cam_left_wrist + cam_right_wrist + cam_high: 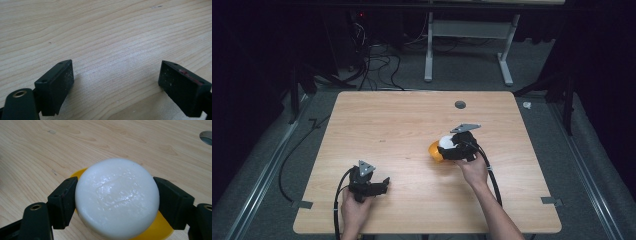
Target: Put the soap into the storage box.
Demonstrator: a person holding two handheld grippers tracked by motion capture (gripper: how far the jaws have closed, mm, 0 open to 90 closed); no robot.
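Note:
A round white puck-like block [117, 197] fills the space between the jaws of my right gripper [117, 202], and both pads press on its sides. Beneath it lies a yellow dish [160, 227], whose rim peeks out left and right. From above, the right gripper [451, 146] holds the white block [445, 141] just over the yellow dish [435, 150], right of the table's middle. My left gripper [384, 184] rests near the front left of the table. Its jaws [117, 87] stand wide apart over bare wood with nothing between them.
The wooden table [402, 125] carries a round grey cable port [460, 104] near its far edge. Cables and a white desk frame [469, 30] stand on the floor beyond. Tape strips mark the table's front corners.

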